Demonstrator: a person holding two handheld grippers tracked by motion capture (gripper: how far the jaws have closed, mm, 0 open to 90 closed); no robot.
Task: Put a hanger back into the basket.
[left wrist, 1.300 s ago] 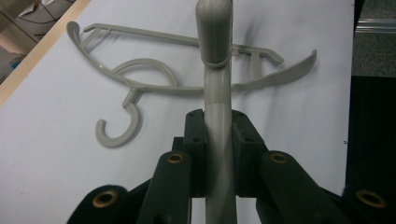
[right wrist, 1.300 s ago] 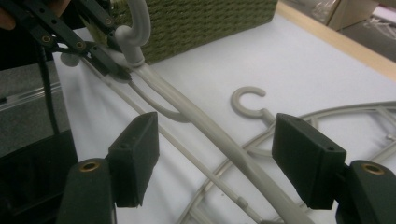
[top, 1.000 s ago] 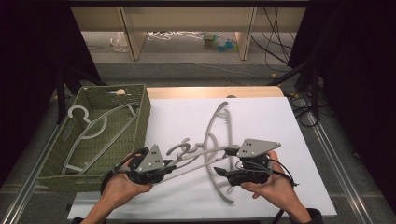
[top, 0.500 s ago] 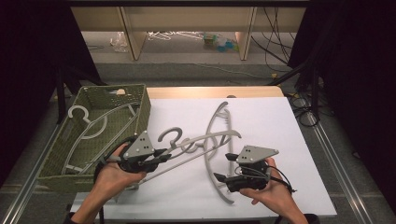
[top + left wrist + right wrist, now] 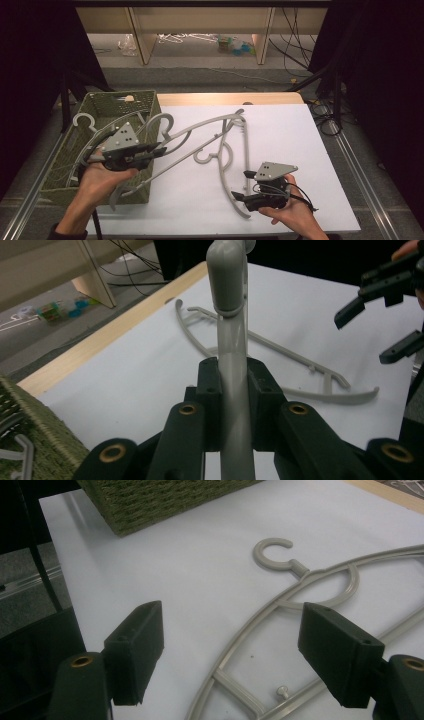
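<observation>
left gripper: the left gripper (image 5: 150, 150) sits over the near right corner of the basket in the high view, borne by the person's left hand (image 5: 102, 175). its jaws are clamped tight on a bar of the lifted hanger; in the left gripper view the pads (image 5: 209, 405) press that bar from both sides.
lifted hanger: the grey plastic hanger (image 5: 200, 131) is off the sheet and slants from the basket's near corner up toward the middle of the table, its hook (image 5: 162, 122) curling just above the basket's right rim. in the left gripper view its bar (image 5: 232, 365) runs straight up between the jaws.
right gripper: the right gripper (image 5: 239, 197) is low at the near right of the sheet, in the person's right hand (image 5: 292, 215). its jaws stand wide apart and have just been opening; nothing is pinched between them, and in the right gripper view the pads (image 5: 137, 650) hang either side of the flat hanger.
flat hanger: a second grey hanger (image 5: 235, 165) lies flat on the sheet, its hook (image 5: 274, 555) pointing toward the basket in the right gripper view.
basket: the green woven basket (image 5: 145, 100) stands at the left edge of the table with other hangers (image 5: 82, 122) inside.
surface: a white sheet (image 5: 290, 140) covers the table.
</observation>
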